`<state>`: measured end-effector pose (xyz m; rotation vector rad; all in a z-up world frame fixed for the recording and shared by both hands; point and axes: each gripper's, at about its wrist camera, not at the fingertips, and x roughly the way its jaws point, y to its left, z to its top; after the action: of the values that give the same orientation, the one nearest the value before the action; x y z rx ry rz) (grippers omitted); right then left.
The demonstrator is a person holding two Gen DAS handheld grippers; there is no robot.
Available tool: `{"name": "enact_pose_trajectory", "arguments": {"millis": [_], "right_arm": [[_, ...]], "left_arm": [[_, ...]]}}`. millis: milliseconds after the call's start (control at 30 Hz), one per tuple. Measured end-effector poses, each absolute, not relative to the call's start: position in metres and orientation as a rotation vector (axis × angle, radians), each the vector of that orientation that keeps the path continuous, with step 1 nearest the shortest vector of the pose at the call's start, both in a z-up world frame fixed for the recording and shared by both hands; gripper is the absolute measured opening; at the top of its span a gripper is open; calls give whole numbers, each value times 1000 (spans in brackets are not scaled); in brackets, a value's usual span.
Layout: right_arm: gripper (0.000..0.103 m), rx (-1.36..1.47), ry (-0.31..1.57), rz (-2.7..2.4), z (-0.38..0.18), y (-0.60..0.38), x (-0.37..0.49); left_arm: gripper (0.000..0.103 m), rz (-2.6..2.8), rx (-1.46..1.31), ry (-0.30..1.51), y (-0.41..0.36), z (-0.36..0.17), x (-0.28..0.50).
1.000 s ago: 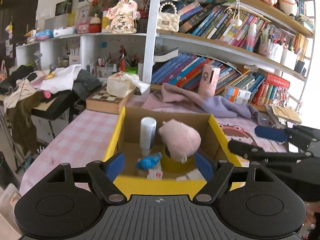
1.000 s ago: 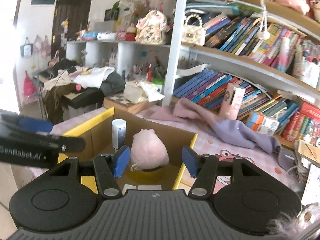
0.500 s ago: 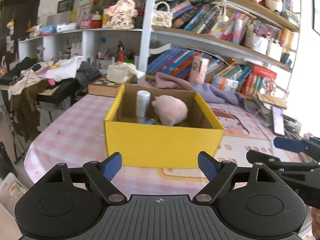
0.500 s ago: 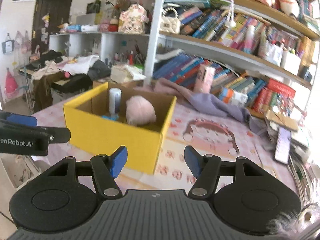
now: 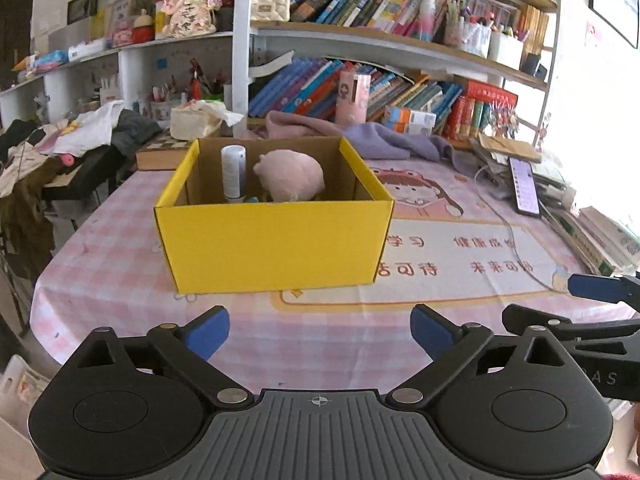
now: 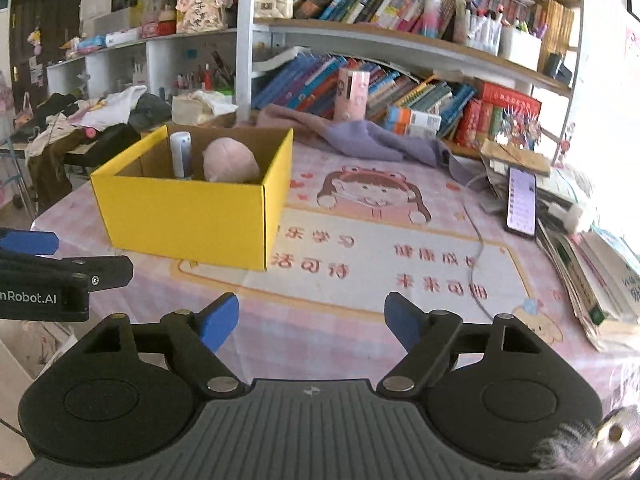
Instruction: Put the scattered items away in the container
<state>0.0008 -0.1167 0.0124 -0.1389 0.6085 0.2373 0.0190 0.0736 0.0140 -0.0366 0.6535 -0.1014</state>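
A yellow cardboard box (image 5: 272,240) stands on the pink checked tablecloth; it also shows in the right wrist view (image 6: 188,220). Inside it are a pink plush toy (image 5: 292,176) and an upright white tube (image 5: 233,172), also visible in the right wrist view as the plush (image 6: 230,166) and tube (image 6: 180,154). My left gripper (image 5: 320,330) is open and empty, well in front of the box. My right gripper (image 6: 311,320) is open and empty, in front and to the right of the box.
A phone (image 6: 521,202) with a cable lies at the right by stacked books (image 6: 592,272). A purple cloth (image 5: 384,140) lies behind the box. Bookshelves (image 5: 400,40) line the back. A cluttered side desk (image 5: 80,136) stands at the left.
Both grippers have pulled back and away from the box toward the table's front edge. The box now looks smaller and farther. Both stay open and empty.
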Motion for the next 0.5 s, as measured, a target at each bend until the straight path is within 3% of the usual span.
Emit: {"name": "enact_pose_trajectory", "arguments": {"millis": [333, 500], "right_arm": [[98, -133, 670, 226, 6, -133, -14], [100, -149, 676, 213, 4, -139, -19]], "left_arm": [[101, -110, 2, 717, 53, 7, 7], [101, -117, 24, 730, 46, 6, 0]]}}
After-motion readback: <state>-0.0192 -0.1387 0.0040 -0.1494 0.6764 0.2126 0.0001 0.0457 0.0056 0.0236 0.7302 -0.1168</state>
